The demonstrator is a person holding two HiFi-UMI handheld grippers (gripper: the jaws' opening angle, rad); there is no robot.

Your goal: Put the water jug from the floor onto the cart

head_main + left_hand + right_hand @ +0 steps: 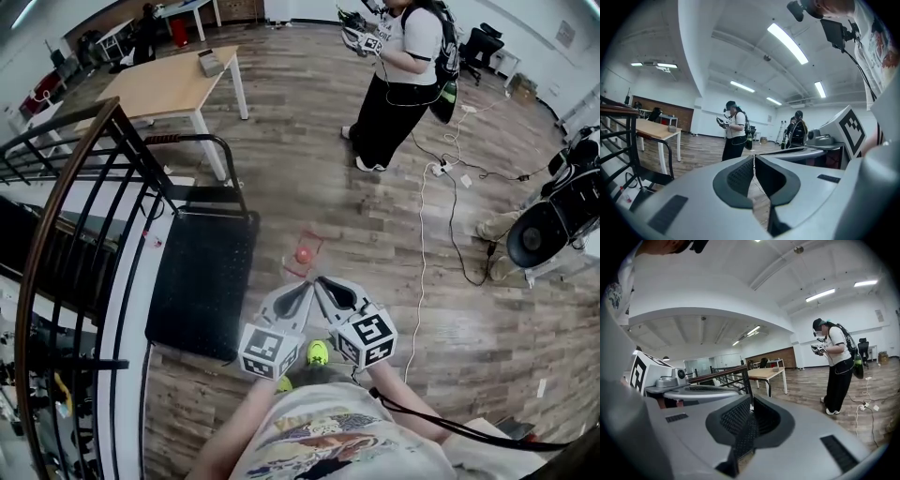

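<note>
Left tongs (302, 289) and right tongs (323, 284) are pressed together, empty. No jug shows, I think: find it, spread both, mind the cart (202, 272).

A wood-plank floor (300, 169) spreads ahead of the left gripper (307, 285) and right gripper (320, 280). Left of them runs a black railing (145, 159) with a wooden handrail (58, 167). Farther ahead-left stands a pale wooden table (173, 84) on white legs. White walls (802, 344); white ceiling (740, 56) with long strip lights (787, 43).
</note>
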